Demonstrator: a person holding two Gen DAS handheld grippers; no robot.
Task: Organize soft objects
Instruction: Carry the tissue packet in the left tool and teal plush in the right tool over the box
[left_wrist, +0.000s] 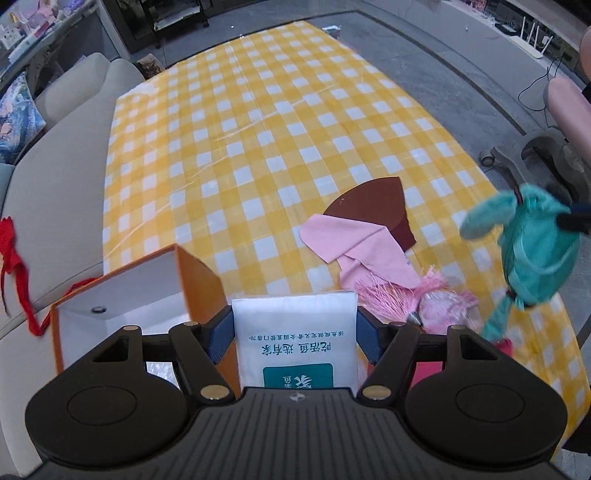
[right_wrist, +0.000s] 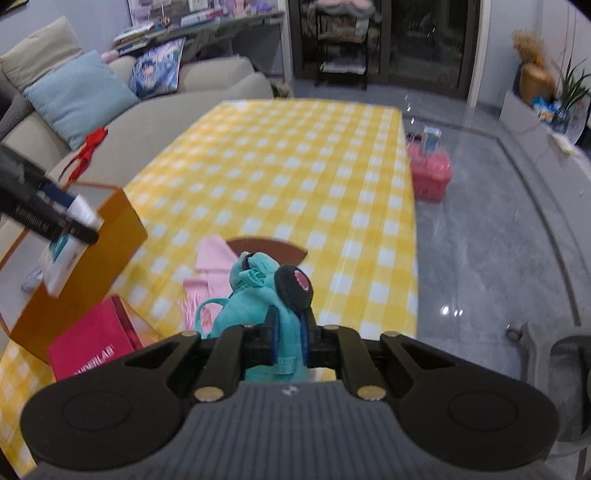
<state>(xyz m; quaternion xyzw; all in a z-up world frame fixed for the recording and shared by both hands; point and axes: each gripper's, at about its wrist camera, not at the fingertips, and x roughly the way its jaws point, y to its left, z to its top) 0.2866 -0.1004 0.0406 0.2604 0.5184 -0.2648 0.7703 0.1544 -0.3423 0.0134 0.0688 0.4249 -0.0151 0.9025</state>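
Note:
My left gripper (left_wrist: 294, 338) is shut on a white tissue pack (left_wrist: 295, 321) with a teal label, its blue pads pressing both sides. In the right wrist view this pack (right_wrist: 61, 258) hangs over the open orange paper bag (right_wrist: 92, 258); the same bag (left_wrist: 199, 280) stands just left of the pack. My right gripper (right_wrist: 288, 332) is shut on a teal plush toy (right_wrist: 251, 306), lifted above the table. The toy (left_wrist: 535, 254) dangles at the right edge of the left wrist view. A pink cloth (left_wrist: 343, 240), a brown fabric piece (left_wrist: 373, 210) and a pink tasselled item (left_wrist: 436, 302) lie on the yellow checked tablecloth (left_wrist: 240, 147).
A magenta box (right_wrist: 88, 350) lies beside the orange bag at the table's near edge. A beige sofa (left_wrist: 55, 192) with cushions runs along the left. On the grey floor to the right stand a pink basket (right_wrist: 430, 173) and a chair base (left_wrist: 535, 155).

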